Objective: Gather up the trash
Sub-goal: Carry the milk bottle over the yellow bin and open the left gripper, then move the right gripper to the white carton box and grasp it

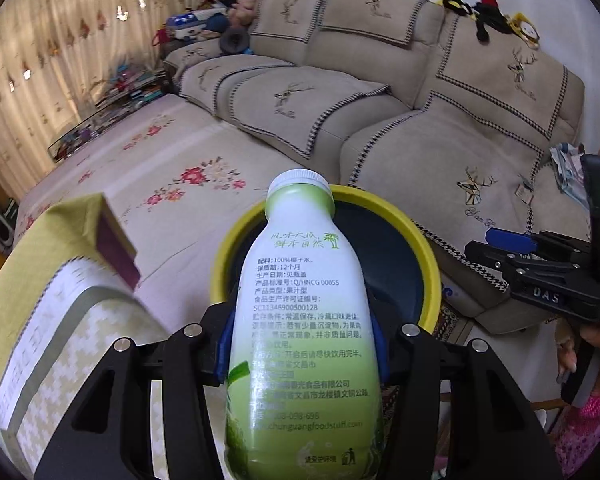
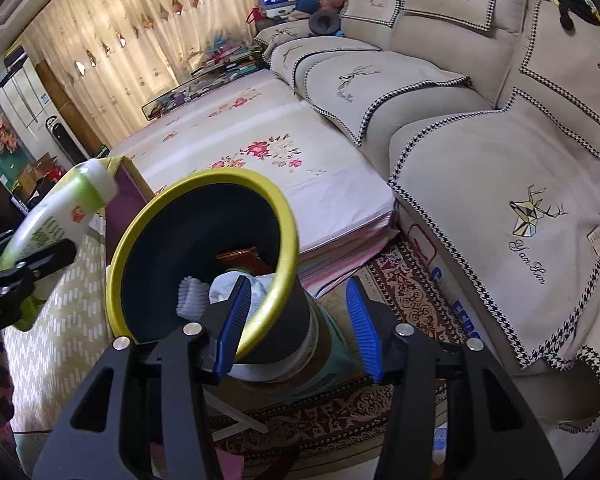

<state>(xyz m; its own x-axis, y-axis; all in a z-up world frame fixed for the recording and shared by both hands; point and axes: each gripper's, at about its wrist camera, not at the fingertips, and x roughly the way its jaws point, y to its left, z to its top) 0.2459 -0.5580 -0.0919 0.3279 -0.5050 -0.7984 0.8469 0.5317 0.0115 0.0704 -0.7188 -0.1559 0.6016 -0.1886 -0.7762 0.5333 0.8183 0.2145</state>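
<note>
Between my left fingers (image 1: 302,344): green-white bottle (image 1: 300,320), gripped.
At bottle's twelve o'clock, yellow-rimmed bin (image 2: 204,264), already holding trash; my right fingers (image 2: 300,320) straddle its rim, parted, clamping nothing.

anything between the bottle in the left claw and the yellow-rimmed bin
Nothing visible blocks it. The bottle, gripped in the left claw, points at the bin's open mouth. The right claw straddles the bin's near rim only, empty; trash lies at the bottom.
</note>
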